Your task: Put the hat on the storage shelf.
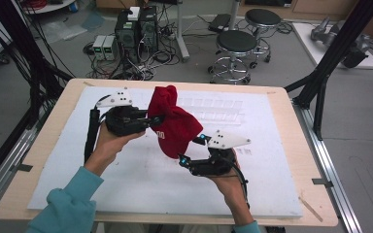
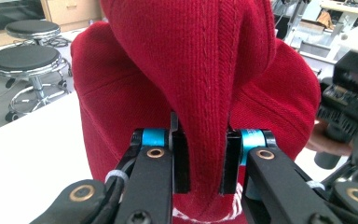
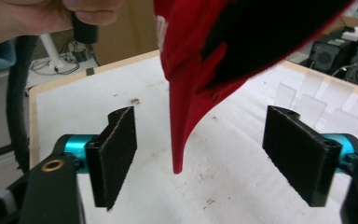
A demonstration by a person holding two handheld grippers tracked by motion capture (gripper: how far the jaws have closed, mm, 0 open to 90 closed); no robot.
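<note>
Where the white sheet covers the middle of the worktop, a red knitted hat hangs in the air above it, clear of the surface, nearer the far edge than the near one. Its knit is bunched into a vertical fold at the top, and white lettering shows low on its front, too small to read.

That fold is pinched between the jaws of the left tool, which are drawn in narrow with the red knit pressed between both pads. In the high view the left tool comes in from the left edge side, held in the person's left hand, with a teal sleeve at the near edge.

Below the hat, the right tool stands wide apart, one dark pad on each side of the hat's lowest hanging edge, which dips between them without touching either. In the high view the right tool sits just under the hat's lower rim, held by the right hand.

Beyond the far edge of the worktop, two round black stools stand on the floor beside computer boxes and tangled cables.
</note>
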